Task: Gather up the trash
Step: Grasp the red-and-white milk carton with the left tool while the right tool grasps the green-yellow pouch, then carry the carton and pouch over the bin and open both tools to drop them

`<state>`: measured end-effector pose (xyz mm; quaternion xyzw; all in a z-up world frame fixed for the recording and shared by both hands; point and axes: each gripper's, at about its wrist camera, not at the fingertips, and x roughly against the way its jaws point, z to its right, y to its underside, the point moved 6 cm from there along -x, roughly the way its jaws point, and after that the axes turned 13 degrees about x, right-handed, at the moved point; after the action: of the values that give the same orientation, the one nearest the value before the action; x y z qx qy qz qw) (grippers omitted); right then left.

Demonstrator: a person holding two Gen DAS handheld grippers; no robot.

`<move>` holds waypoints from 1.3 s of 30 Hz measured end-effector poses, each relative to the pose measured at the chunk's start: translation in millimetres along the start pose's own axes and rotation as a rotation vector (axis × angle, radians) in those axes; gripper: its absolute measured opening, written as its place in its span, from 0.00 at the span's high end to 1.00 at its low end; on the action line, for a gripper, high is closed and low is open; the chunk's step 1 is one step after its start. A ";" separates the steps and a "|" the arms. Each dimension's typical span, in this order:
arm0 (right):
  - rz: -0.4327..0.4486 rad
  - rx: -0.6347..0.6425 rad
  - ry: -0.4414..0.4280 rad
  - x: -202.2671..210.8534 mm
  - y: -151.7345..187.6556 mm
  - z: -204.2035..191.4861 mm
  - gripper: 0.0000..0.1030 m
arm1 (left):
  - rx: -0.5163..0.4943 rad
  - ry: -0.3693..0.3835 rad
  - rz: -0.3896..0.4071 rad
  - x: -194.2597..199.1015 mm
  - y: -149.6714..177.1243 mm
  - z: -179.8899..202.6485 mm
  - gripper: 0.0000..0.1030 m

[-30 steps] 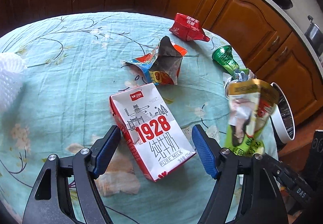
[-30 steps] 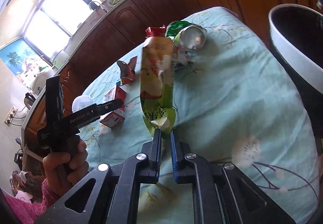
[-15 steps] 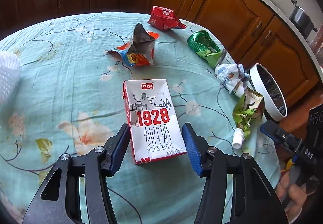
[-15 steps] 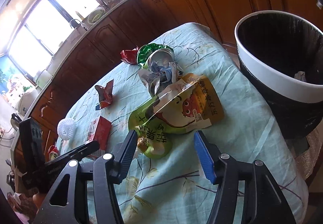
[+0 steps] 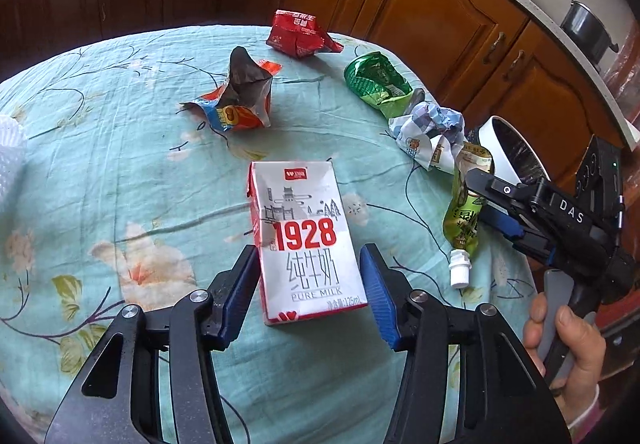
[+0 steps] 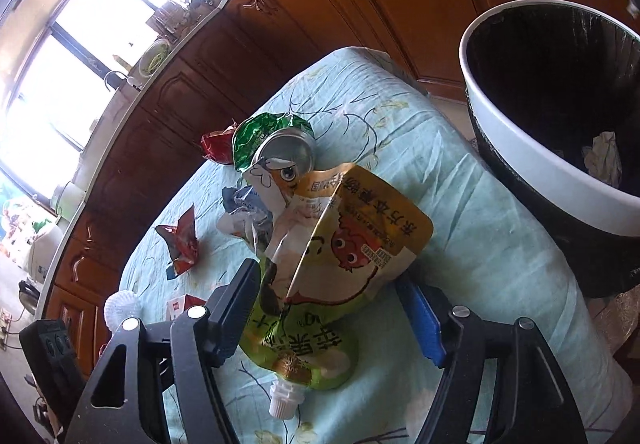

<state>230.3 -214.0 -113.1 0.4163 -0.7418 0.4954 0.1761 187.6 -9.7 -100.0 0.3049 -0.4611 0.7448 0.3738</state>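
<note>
**Trash scattered on a floral table by kitchen cabinets**

Wooden cabinets [image 5: 432, 24] ring a table under a teal floral cloth [image 5: 120, 164]. The left gripper [image 5: 310, 294] is spread wide, its pads flanking the 1928 milk carton [image 5: 304, 240] lying flat. At 12 o'clock from the carton sit a torn snack wrapper [image 5: 238, 100] and a red packet [image 5: 298, 34]; at 1 o'clock, a green bag [image 5: 378, 82]. The right gripper [image 6: 334, 308] gapes around the green juice pouch [image 6: 336, 272], not clamping it. At 2 o'clock stands the white-rimmed trash bin [image 6: 520, 148].
</note>
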 end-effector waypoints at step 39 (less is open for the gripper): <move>0.320 0.105 0.194 156.8 -7.4 78.9 0.66 | -0.260 0.220 0.040 11.0 11.1 148.3 0.56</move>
<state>155.4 -354.3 -38.3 0.2520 -0.7510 0.5931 0.1440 188.7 -145.5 -38.6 0.1615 -0.5156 0.7152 0.4434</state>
